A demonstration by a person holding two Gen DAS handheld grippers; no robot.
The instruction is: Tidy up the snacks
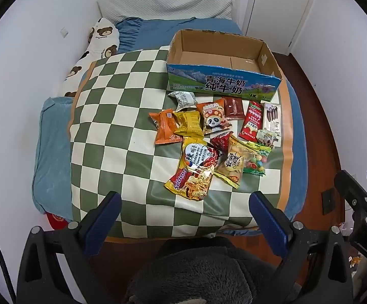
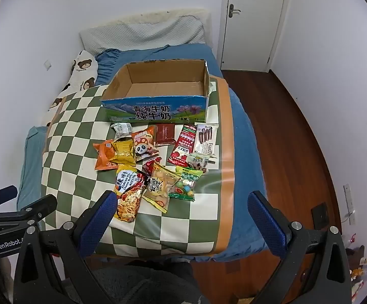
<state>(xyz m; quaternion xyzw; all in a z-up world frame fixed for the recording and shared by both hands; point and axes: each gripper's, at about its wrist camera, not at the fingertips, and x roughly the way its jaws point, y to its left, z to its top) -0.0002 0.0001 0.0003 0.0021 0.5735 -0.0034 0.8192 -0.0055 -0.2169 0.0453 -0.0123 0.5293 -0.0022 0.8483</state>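
Note:
An open, empty cardboard milk box (image 1: 222,74) (image 2: 155,107) stands on a green-and-white checked blanket (image 1: 112,136) (image 2: 74,152) on the bed. Several snack packets lie in a heap in front of it: a yellow noodle bag (image 1: 195,171) (image 2: 129,197), an orange packet (image 1: 164,126) (image 2: 103,154), a panda packet (image 1: 214,116) (image 2: 144,144), a red strip packet (image 1: 252,120) (image 2: 183,144). My left gripper (image 1: 186,202) is open and empty, held above the bed's near edge. My right gripper (image 2: 181,202) is open and empty, near the heap's front.
A bear-print pillow (image 1: 94,50) (image 2: 79,76) and blue bedding (image 1: 54,152) lie at the left by the wall. A white door (image 2: 252,20) and wooden floor (image 2: 285,139) are at the right. Each gripper shows at the edge of the other's view.

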